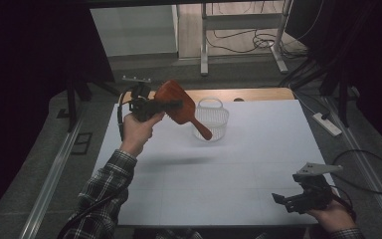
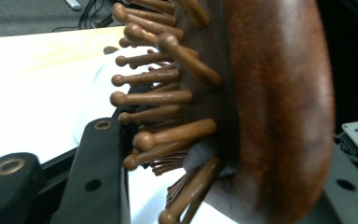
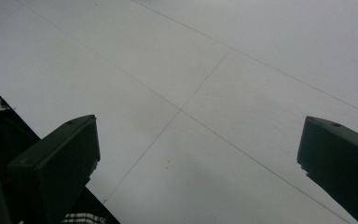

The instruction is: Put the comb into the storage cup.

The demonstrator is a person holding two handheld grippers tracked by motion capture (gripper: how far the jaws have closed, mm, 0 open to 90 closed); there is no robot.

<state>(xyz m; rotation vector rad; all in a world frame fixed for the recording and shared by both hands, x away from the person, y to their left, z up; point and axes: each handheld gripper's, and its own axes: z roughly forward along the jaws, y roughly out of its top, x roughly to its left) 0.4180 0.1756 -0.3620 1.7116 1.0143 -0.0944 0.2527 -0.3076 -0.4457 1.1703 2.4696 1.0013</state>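
While the left gripper [image 1: 171, 104] is clamped on the head of a wooden paddle hairbrush [image 1: 179, 103], the brush hangs in the air above the far left part of the white table [image 1: 258, 149], just left of and partly in front of a small white plastic basket [image 1: 213, 119] that stands at the far middle of the table. Brush handle points down and right toward the basket, its tip over the basket's near wall in the high view; cannot tell if it touches. In the left gripper view the jaws pinch the head across its thickness, one on the bristle side among the wooden pins [image 2: 158, 98], the other on the smooth back. The right gripper [image 1: 284, 200] sits low at the near right corner, well apart from everything, jaws spread wide with nothing between them, bare table under it in the right gripper view. Judgement: brush looks headed for the basket. Risks: a grip on rounded pins and a curved polished back is slippery, so the brush could pivot or slide out if the hand tilts or jerks. The long handle could catch the basket's rim or loop handle and tip or shove the light basket, since nothing steadies it. Letting go too high could bounce the brush out or knock the basket over.
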